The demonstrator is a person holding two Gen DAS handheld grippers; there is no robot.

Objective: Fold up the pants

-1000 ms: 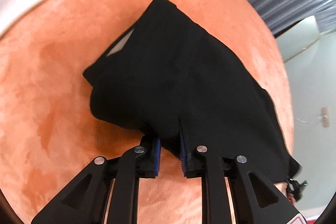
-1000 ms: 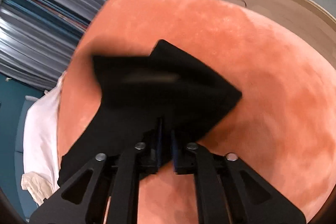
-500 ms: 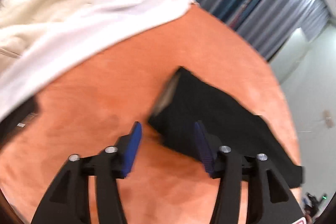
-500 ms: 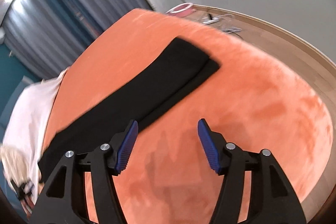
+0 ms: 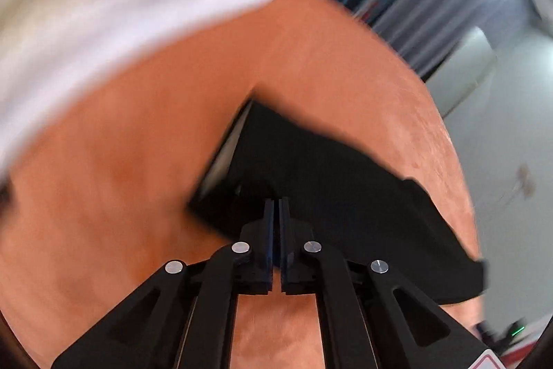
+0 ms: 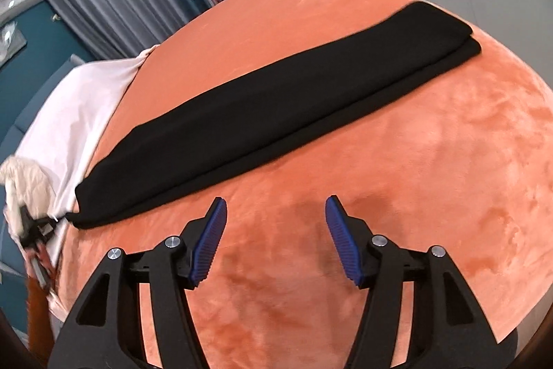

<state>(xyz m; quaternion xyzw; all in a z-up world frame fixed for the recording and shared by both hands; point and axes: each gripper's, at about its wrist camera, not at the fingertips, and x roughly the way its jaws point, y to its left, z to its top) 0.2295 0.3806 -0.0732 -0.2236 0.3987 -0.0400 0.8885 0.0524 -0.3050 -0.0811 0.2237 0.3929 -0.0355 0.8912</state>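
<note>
Right wrist view shows us the most: the pants lie flat on the orange cover as one long, narrow black strip, one leg laid on the other, running from the white bedding at the left up toward the far right edge. So we judge the lengthwise fold done. Our right gripper hangs over bare cover just this side of the strip, its jaws apart and nothing between them; they have just been opening.

In the left wrist view, which is blurred, our left gripper sits at the near edge of the pants, by the end where a pale inner lining shows. Its jaws have just been closing and now stand together, blue pads almost meeting. We cannot tell whether a thin bit of cloth is pinched between them or whether they are shut on nothing.

What is left, as we read it: the crosswise folds that bring one end of the strip over toward the other, to make a compact stack.
</note>
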